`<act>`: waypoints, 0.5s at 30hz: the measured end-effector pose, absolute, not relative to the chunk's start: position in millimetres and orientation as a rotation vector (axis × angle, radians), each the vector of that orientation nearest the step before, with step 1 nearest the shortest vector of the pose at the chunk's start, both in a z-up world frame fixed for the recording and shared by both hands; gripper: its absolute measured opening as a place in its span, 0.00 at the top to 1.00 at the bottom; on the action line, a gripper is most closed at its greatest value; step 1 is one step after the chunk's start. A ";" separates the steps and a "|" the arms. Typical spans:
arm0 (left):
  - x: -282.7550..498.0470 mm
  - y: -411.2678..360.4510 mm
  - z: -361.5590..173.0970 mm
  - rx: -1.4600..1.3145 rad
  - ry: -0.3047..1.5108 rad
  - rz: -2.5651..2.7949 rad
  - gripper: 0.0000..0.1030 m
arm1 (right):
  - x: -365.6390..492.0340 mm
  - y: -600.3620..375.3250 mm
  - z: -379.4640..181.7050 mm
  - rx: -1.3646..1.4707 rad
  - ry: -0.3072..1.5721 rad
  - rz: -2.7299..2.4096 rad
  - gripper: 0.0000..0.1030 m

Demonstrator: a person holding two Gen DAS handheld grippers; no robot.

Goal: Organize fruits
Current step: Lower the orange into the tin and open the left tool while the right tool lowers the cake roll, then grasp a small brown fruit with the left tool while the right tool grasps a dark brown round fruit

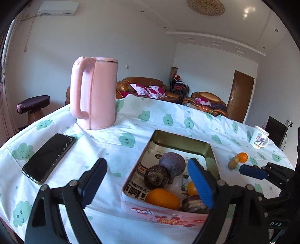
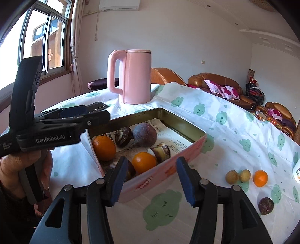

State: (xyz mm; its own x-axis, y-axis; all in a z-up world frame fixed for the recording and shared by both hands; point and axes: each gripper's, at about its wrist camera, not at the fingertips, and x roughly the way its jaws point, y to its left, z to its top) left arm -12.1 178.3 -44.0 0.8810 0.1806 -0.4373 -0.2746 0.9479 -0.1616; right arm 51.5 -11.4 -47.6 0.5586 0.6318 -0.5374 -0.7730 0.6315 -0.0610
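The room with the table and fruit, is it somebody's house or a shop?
Most likely somebody's house, a living room. There is a brown sofa with flowery cushions, a pink kettle on a cloud-print tablecloth, and an air conditioner on the wall.

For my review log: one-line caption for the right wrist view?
Open right gripper before the tin of fruit; small orange, two yellowish fruits and dark fruit lie loose on tablecloth.

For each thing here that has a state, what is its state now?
Left tool: open, empty.
Right tool: open, empty.
Tin: lidless, holding fruit.
Kettle: upright, lid on.
Phone: screen dark, cracked.
Mug: upright.
Orange: outside the tin.
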 end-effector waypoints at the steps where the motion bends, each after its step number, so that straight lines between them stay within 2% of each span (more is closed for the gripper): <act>1: -11.6 175.2 -42.2 -0.219 0.426 0.236 0.13 | 55.2 -22.5 -47.1 -0.303 0.503 0.818 0.46; 10: 18.0 101.8 -34.0 -0.135 0.438 0.080 0.10 | 124.1 -135.9 -48.6 -0.180 0.592 0.474 0.46; 15: 41.4 58.9 -32.4 -0.076 0.469 -0.007 0.09 | 155.0 -155.4 -60.1 -0.151 0.681 0.434 0.46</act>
State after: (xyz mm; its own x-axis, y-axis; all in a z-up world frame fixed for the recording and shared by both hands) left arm 41.4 58.9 -32.4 0.8922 -0.0245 -0.4509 -0.0105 0.9971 -0.0749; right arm 155.0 -155.4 -60.1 0.6917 0.3380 -0.6382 -0.4352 0.9003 0.0051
